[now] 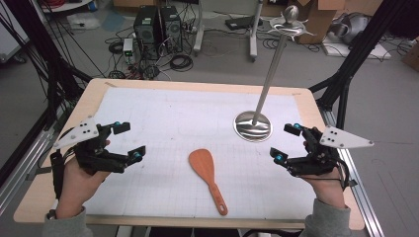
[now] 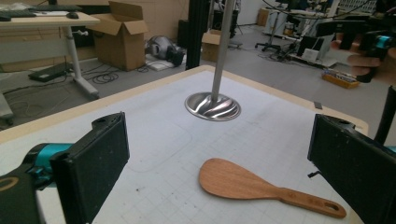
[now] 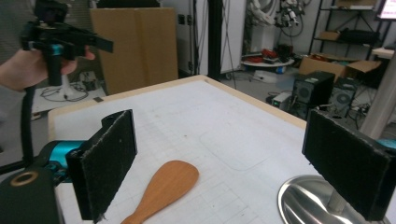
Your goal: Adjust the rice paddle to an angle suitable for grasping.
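Here, my two grippers flank the wooden rice paddle (image 1: 208,177).
Left gripper (image 1: 126,142) and right gripper (image 1: 286,143) hover with fingers wide, empty, above the surface (image 1: 163,118).

Two forearms in grey sleeves enter from the near edge, each hand wrapped around the grip of a hand-held gripper. The left hand-held gripper (image 1: 123,142) is held at the left side, its black jaws spread wide and pointing inward toward the middle, the grey three-cornered plate riding on top and tilted. The right hand-held gripper (image 1: 285,143) mirrors it at the right side, jaws equally wide apart and aimed inward, nothing between the pads. Both are held raised, level with one another and well apart. A black cable trails down from each below the wrist.
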### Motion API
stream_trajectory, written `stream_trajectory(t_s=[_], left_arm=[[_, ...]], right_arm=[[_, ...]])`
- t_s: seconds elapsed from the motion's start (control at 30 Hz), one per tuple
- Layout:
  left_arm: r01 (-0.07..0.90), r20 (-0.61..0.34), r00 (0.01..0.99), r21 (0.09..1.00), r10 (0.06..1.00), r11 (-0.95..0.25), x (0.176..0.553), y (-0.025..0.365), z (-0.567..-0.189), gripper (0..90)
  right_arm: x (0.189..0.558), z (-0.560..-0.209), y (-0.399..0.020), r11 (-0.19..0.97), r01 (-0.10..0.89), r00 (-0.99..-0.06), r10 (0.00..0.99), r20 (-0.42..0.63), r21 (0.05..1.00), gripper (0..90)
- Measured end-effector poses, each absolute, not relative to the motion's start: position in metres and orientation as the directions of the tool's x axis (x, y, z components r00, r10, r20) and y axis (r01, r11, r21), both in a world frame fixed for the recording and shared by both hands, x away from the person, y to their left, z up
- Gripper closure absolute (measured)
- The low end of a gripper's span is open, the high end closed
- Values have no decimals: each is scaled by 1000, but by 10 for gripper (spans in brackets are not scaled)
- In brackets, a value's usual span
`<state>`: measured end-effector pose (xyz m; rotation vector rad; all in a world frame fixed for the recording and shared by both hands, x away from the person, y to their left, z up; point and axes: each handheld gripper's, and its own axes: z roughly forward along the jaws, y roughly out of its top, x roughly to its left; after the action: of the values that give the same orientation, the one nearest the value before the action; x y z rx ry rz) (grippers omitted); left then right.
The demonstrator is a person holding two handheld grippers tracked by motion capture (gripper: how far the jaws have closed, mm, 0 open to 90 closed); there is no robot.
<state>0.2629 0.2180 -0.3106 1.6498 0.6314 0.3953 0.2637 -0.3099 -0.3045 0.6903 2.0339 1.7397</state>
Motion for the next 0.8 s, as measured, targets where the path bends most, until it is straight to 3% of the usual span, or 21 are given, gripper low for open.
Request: stream_trajectory(t_s=[0.23, 0.27, 0.63, 0.8], left_arm=[[185, -95, 784, 979, 613, -86, 262, 220, -311, 58], [191, -100, 784, 978, 613, -85, 262, 220, -312, 59], [205, -101, 780, 974, 617, -99, 263, 218, -314, 58], [217, -107, 780, 970, 617, -107, 264, 218, -316, 59]], right_arm=[[266, -304, -306, 96, 139, -804, 592, 56, 986, 94], [265, -304, -304, 101, 138, -810, 584, 54, 985, 145], [270, -308, -295, 128, 179, -833, 547, 81, 976, 347], [273, -312, -288, 152, 190, -850, 519, 85, 970, 507]])
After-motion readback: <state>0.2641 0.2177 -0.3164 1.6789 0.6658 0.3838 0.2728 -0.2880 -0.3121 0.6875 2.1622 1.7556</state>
